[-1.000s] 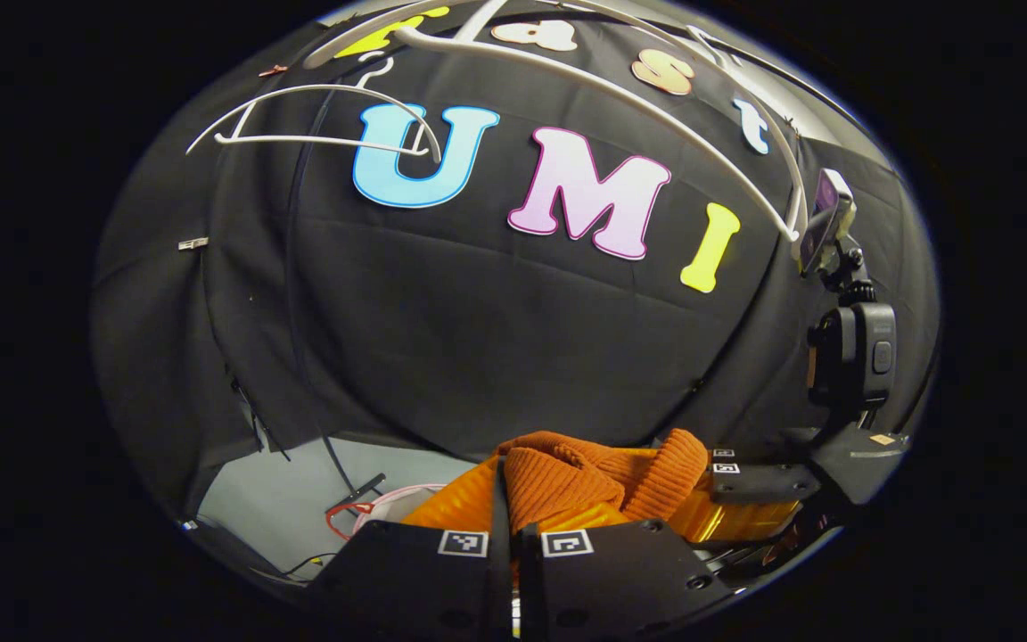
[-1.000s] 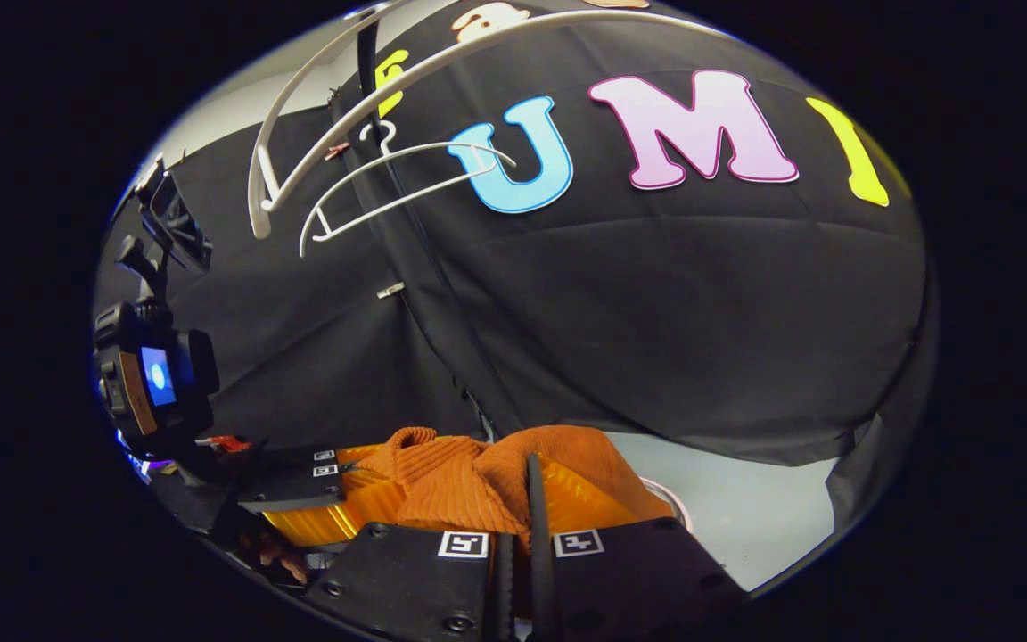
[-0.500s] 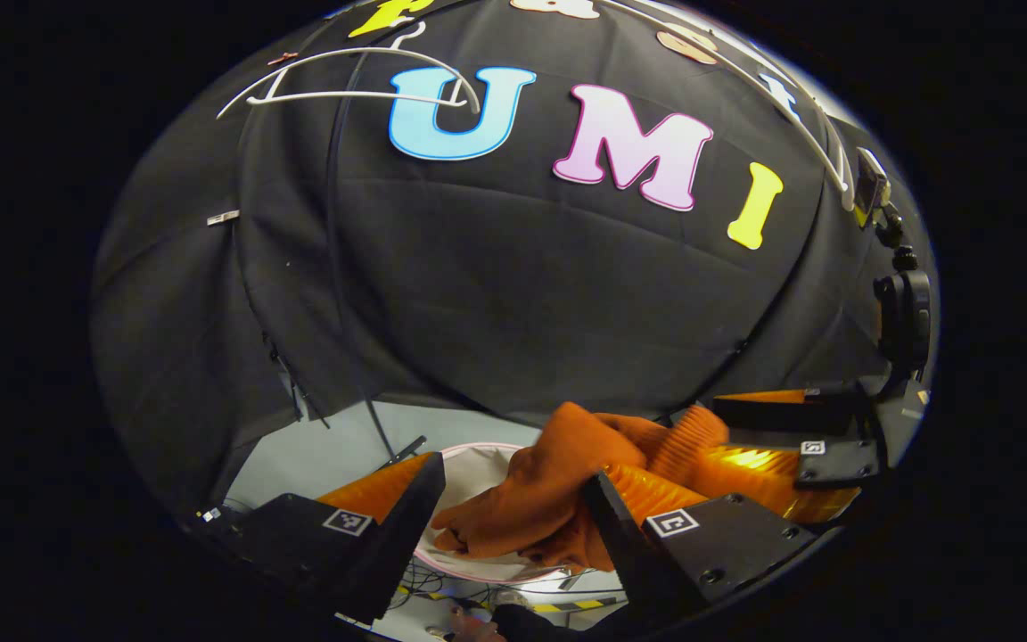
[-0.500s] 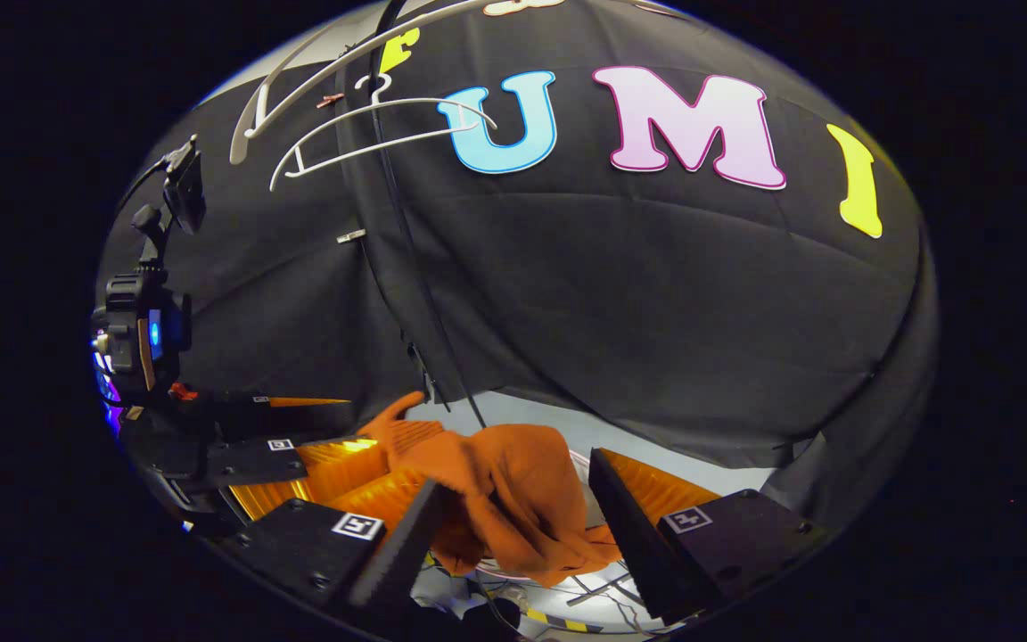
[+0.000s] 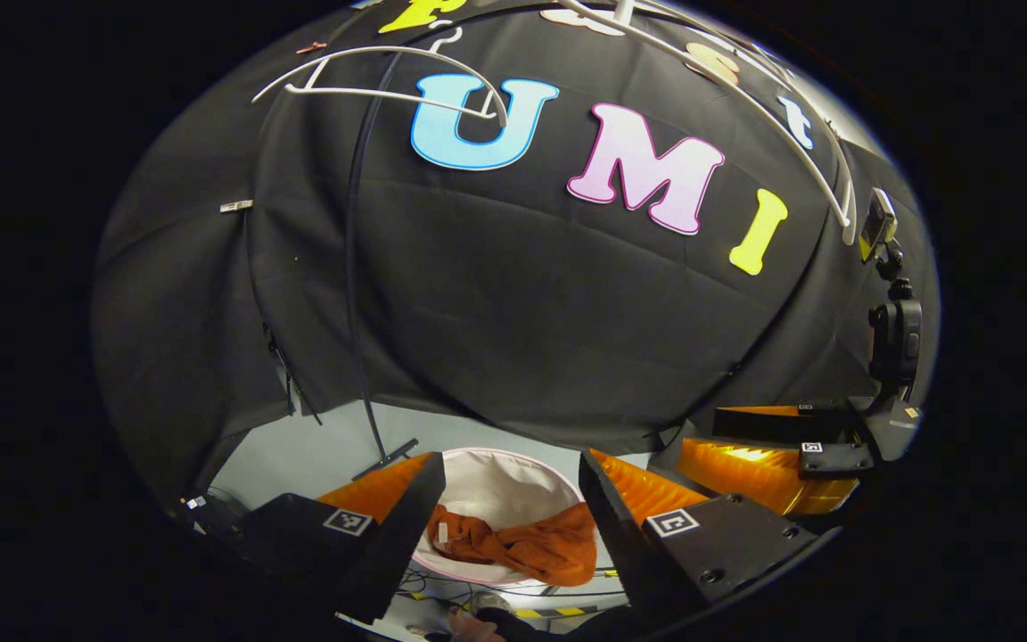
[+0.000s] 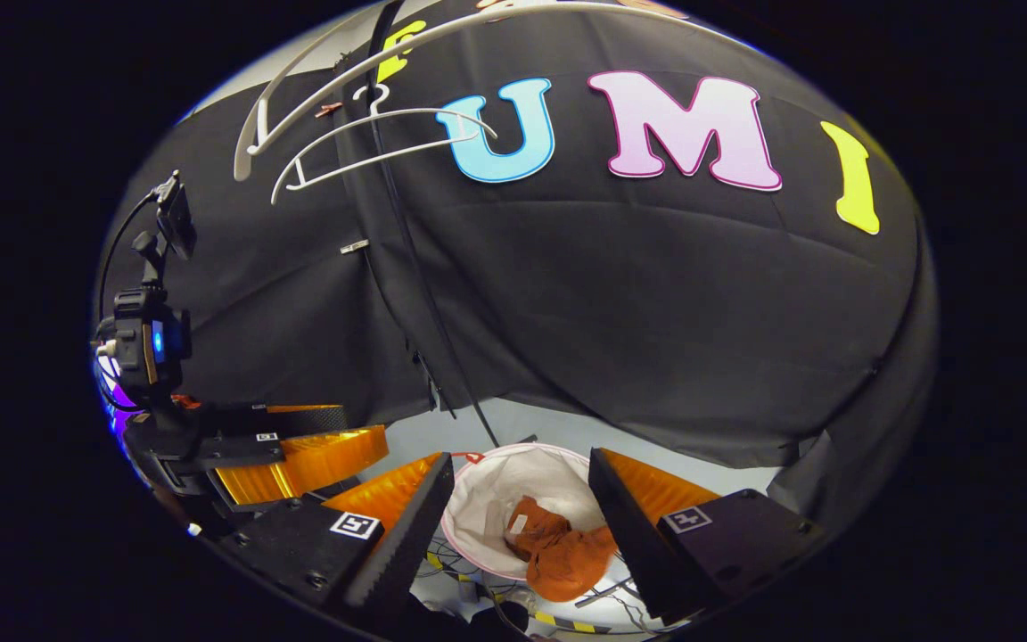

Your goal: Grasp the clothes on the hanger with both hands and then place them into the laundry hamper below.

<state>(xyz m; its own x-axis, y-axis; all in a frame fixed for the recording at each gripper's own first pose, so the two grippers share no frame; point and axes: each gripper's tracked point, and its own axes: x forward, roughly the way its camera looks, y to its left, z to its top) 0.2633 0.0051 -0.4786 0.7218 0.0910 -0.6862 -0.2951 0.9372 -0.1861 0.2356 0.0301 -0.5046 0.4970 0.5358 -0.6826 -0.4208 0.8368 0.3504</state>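
At the bottom of the left gripper view the left tool [image 5: 506,522] stands wide open, empty. The right tool [image 6: 521,526] gapes likewise in the right gripper view. Between their fingers, below, the orange clothes [image 6: 558,548] lie inside the white laundry hamper [image 6: 487,486]. Farther off, upper left, hangs a bare white hanger [image 6: 371,147].

The rust-orange ribbed knit garment [image 5: 531,548] looks soft and matt, crumpled inside the white cloth hamper with pink rim [image 6: 513,477]. The thin white hanger [image 6: 371,143] looks like smooth plastic.
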